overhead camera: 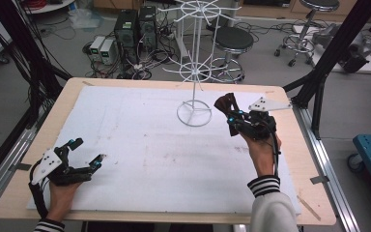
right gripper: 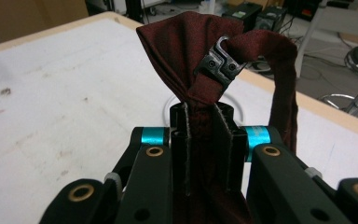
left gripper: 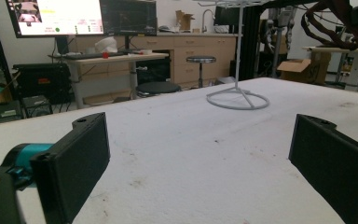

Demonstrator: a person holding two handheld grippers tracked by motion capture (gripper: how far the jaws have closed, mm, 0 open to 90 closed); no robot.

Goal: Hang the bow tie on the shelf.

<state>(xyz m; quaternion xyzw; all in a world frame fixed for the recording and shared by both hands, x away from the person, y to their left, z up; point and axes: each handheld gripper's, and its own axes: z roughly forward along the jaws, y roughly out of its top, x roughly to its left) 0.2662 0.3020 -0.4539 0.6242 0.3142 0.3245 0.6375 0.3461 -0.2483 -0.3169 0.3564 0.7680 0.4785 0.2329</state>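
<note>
A dark red cloth strap [right gripper: 182,46] with a small metal clasp [right gripper: 220,60] is pinched between the jaws of my right gripper [right gripper: 204,135]. In the high view that right gripper [overhead camera: 232,117] is raised over the right part of the table and holds the strap [overhead camera: 224,103] up, close to the base of a white wire display rack [overhead camera: 195,72]. Resting at the table's near left corner, my left gripper [overhead camera: 89,150] is open with nothing between its fingers. In the left gripper view its jaws stand wide apart around the left gripper [left gripper: 205,158], and the rack's ring base [left gripper: 237,99] lies ahead.
A white sheet [overhead camera: 149,145] covers the wooden table [overhead camera: 299,159]. Stools [overhead camera: 233,41], computer boxes [overhead camera: 127,29] and cables sit on the floor beyond the far edge. Black frame posts [overhead camera: 326,58] stand at the table's right corner.
</note>
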